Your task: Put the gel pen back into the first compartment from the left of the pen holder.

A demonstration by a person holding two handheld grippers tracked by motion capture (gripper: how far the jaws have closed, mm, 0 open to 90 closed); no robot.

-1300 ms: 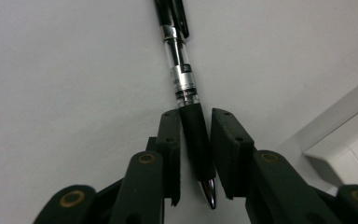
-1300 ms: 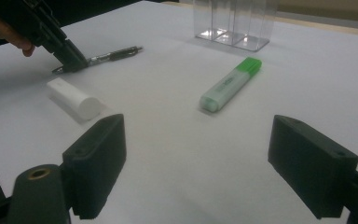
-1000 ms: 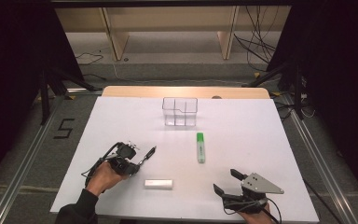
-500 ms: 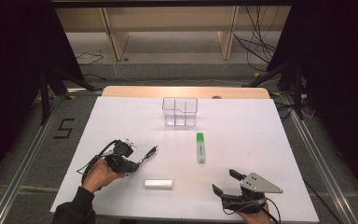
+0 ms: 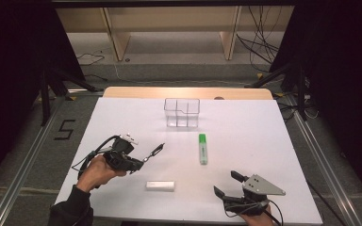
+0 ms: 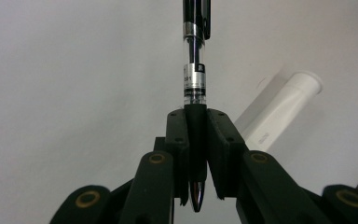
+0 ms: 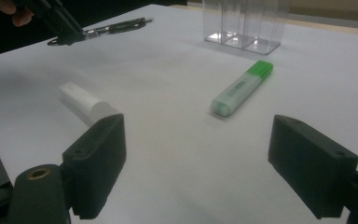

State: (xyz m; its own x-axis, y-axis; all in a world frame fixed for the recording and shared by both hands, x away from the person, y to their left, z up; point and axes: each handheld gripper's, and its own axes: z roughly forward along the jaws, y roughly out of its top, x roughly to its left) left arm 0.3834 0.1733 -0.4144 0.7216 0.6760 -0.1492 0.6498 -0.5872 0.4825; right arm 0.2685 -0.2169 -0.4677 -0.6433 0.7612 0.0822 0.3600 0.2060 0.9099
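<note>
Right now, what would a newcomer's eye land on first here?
Probably the left gripper, shut on a black-and-clear ballpoint pen held above the white table. Next, the green highlighter marker lying mid-table, before the clear plastic compartment box. The right gripper waits open.

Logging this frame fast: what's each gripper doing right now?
Left gripper: shut on the black pen, lifted above the table.
Right gripper: open, holding nothing.

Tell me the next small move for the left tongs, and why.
Probably carry the pen toward the clear organizer. The left tongs are shut on it and it hangs above the table, while the organizer's compartments look empty.
</note>
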